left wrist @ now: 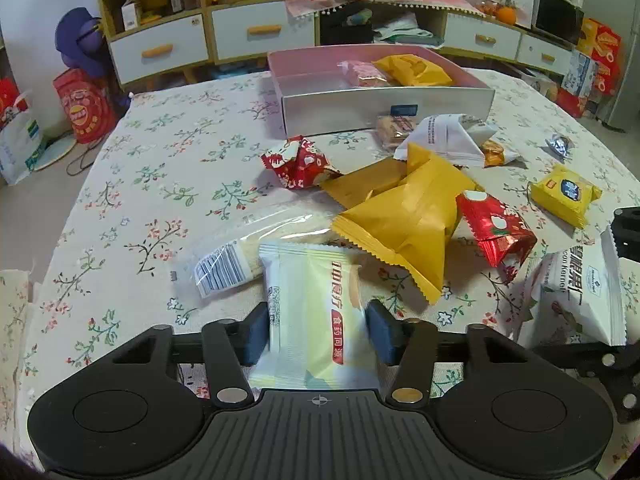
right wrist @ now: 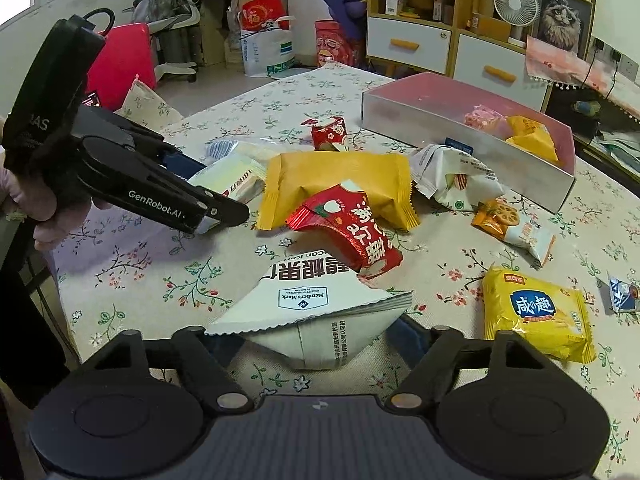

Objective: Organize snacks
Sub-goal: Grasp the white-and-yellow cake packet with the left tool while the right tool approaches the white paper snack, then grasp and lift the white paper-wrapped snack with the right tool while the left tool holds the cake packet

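the left gripper (left wrist: 318, 330) has its fingers pinched on a pale green-and-white snack packet (left wrist: 312, 312) near the table's near edge, pads pressing both side edges. the right gripper (right wrist: 316, 338) has its fingers closed against a white nut packet (right wrist: 312, 312), also by the near edge; the pads are mostly hidden under the packet, but it looks gripped. both packets look light, puffed with air and crinkly, likely slippery on the film, with contents that could crush; a hold across the middle of the body, not the crimped seam, seems safest.

the box (left wrist: 384, 110) sits toward the table's far edge, already holding one orange packet (left wrist: 412, 70) and one pink packet (left wrist: 364, 74). loose on the table (left wrist: 160, 152): two large orange packets, two red packets, one clear-wrapped long packet, one small yellow packet (right wrist: 536, 316), and a few white ones near the box, not clearly countable.
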The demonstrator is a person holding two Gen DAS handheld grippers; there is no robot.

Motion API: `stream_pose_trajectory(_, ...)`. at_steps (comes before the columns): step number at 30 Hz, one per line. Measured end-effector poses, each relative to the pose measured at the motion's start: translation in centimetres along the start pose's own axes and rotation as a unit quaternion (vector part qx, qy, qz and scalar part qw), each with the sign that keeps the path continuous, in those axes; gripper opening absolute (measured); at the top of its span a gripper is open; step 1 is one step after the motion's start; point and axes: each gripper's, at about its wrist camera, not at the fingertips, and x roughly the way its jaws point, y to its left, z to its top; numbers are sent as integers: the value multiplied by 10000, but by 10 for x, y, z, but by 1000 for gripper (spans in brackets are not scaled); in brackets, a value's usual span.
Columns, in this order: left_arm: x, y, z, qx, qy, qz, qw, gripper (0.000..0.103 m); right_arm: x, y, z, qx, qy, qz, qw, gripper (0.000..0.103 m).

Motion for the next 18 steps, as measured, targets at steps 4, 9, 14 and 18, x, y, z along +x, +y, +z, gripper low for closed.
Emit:
stream_pose_trajectory(4,-1,0,0,27,15,-4,10000,44,0,2,1,-83,-30,-21,10000,30)
stream_pose_trajectory(9,-3,0,1,27,73,0,10000,42,0,-1,3,-93,6,110,9999,10)
stream_pose_trajectory(14,-5,1,1,-22,144,-57,9999,41,0,-5,5,-26,20,170,9998,6)
stream_pose_trajectory(18,-9,2,1,-42,159,-86,9998,41,-1,-4,6,-75,15,118,9999,5)
